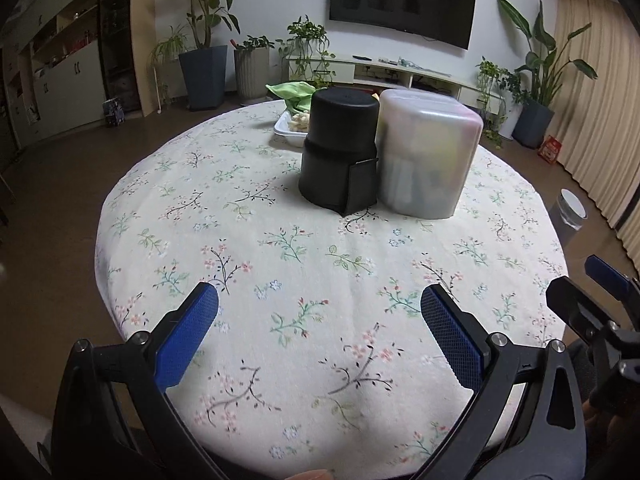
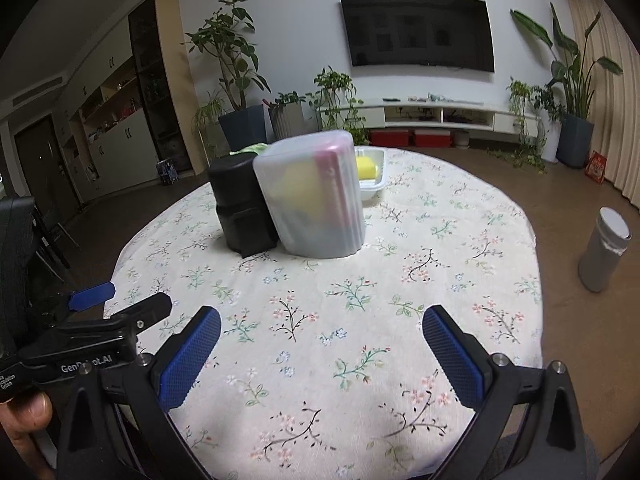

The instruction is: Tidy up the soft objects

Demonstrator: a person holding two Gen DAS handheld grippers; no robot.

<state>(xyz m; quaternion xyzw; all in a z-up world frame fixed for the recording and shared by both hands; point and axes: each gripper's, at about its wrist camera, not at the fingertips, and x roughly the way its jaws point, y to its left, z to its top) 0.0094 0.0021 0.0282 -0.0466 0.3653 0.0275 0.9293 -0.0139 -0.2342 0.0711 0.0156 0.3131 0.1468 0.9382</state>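
left wrist view: a round table under a floral tablecloth [image 1: 320, 248]. near the far middle stand a black cylindrical container [image 1: 340, 152] and, touching its right side, a frosted translucent container [image 1: 428, 156] with yellowish, blurred shapes inside. behind them sits a white tray [image 1: 286, 130] holding a pale soft item, with a green cloth [image 1: 292, 92] at its far side. the soft things seem gathered at the back so they can be sorted into the containers. the left gripper [image 1: 319, 312] hovers over the near table, its blue pads spread wide, holding nothing and touching nothing. at the right edge the right gripper [image 1: 592, 300] shows from the side.

right wrist view: the same pair of containers, the frosted one nearer and in front. the white tray [image 2: 376, 190] behind it holds a yellow sponge-like object [image 2: 366, 167]. the right gripper [image 2: 322, 332] is also spread wide and empty, well short of the containers. the left gripper [image 2: 120, 304] appears at the left edge. no sorting looks begun; both tools seem poised to reach forward.
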